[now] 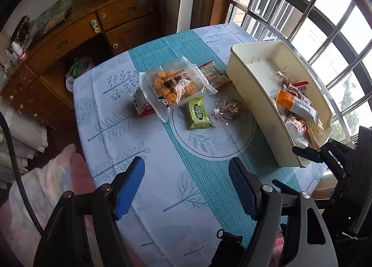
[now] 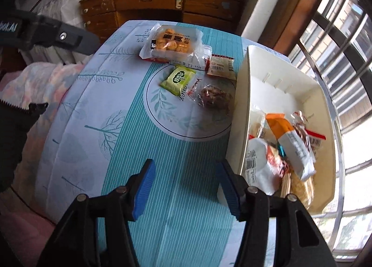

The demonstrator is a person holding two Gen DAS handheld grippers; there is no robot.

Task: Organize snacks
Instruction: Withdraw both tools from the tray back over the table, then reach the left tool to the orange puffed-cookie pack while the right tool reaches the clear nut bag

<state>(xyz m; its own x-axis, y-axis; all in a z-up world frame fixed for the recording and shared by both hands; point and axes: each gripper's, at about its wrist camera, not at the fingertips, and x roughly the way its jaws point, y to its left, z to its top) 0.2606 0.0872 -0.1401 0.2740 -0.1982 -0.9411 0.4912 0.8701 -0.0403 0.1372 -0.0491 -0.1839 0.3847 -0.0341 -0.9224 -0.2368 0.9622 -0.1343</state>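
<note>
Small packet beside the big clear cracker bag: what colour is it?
Light green packet with a darker green round label; clearest in the right wrist view.

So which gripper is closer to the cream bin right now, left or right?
Right. The right gripper hangs just beside the cream bin's near corner, jaws open and empty. The left gripper hovers over bare tablecloth, farther out from the bin.

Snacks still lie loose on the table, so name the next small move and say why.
Probably bring the left claw forward and down over the green packet. Both claws are open and empty, the right claw included. That packet lies flat, apart from the other snacks and nearest the left claw, while the cream bin beside it already holds several packets with room to spare.
</note>
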